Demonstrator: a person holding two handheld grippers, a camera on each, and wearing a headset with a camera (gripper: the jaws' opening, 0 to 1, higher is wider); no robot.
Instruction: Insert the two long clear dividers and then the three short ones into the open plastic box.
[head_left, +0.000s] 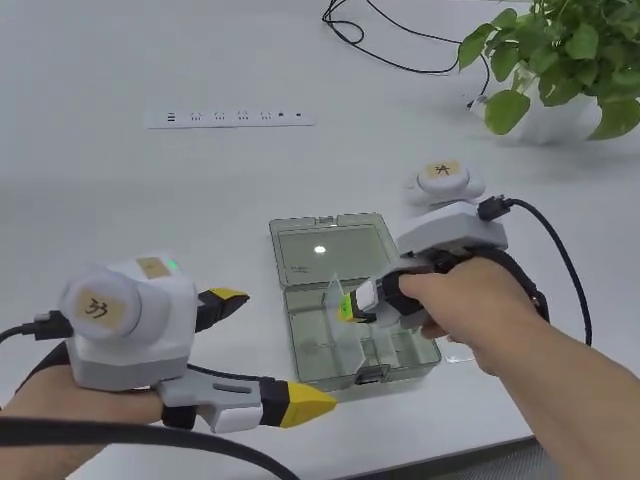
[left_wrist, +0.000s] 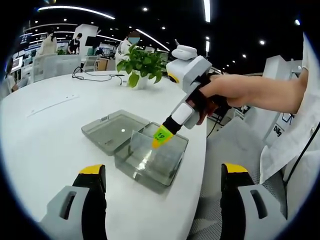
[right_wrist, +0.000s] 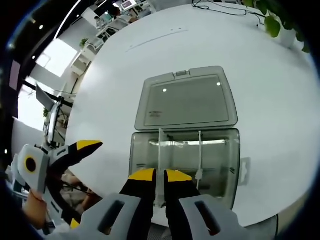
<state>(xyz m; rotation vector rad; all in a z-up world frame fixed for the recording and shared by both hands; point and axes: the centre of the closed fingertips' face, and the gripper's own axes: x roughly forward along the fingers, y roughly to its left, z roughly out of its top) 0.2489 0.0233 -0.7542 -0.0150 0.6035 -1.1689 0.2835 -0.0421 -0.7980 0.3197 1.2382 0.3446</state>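
The open clear plastic box (head_left: 400, 362) lies near the table's front edge, its lid (head_left: 330, 250) flat behind it. My right gripper (head_left: 347, 306) is over the box's middle, shut on a clear divider (head_left: 331, 293) that stands upright in the tray. In the right gripper view the jaws (right_wrist: 160, 176) pinch that divider (right_wrist: 160, 150); another divider (right_wrist: 200, 150) stands to its right and a long one (right_wrist: 180, 142) runs across the tray (right_wrist: 220, 190). My left gripper (head_left: 270, 350) hangs open to the left of the box, holding nothing. The left gripper view has the right gripper (left_wrist: 162, 136) on the divider (left_wrist: 136, 142).
A white power strip (head_left: 230, 117) lies at the back of the table. A potted plant (head_left: 560, 60) and a black cable (head_left: 400, 55) are at the back right. A round white labelled device (head_left: 445, 180) sits behind the right gripper. The table's front edge runs just below the box.
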